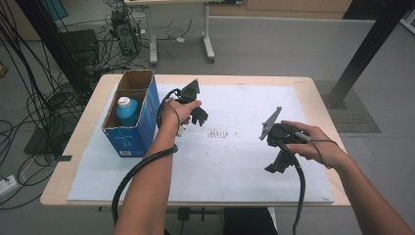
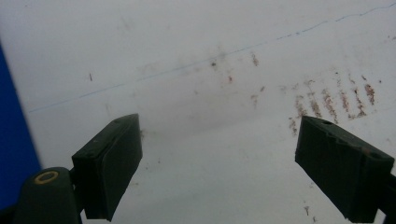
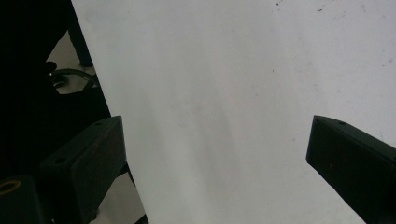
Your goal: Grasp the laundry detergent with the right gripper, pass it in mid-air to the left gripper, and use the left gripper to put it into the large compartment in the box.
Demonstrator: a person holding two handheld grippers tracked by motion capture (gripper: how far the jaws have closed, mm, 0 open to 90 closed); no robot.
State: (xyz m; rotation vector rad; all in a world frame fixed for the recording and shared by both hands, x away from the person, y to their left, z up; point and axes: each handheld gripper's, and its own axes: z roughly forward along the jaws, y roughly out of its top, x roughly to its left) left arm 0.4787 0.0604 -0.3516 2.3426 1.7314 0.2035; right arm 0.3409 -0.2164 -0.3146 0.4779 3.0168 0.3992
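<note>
Work in hand: both grippers hover over the white sheet (image 1: 254, 161) on the tabletop (image 1: 313, 85), holding nothing; the nearest thing to handle is the blue bottle (image 1: 128, 111) in the cardboard box (image 1: 142, 115).
Bottle place: upright inside the box at the left side of the tabletop, white cap up, its long axis vertical.
Key relation: the bottle lies just left of the left gripper (image 1: 198, 117), with the box wall between them; the right gripper (image 1: 275, 166) is well apart, near the right edge.
Nearer hand: the left hand (image 1: 180, 110), by my judgement the one to reach in from above.
Left gripper state: jaws wide apart, nothing between them, over stained sheet; a strip of blue box wall (image 2: 14, 154) shows at the left of its view.
Right gripper state: jaws apart, nothing between them, above the sheet's near edge.
Materials: box is corrugated card, blue printed outside, open top; bottle looks like smooth plastic, round; sheet is matt, marked with brownish smudges (image 1: 218, 133).
</note>
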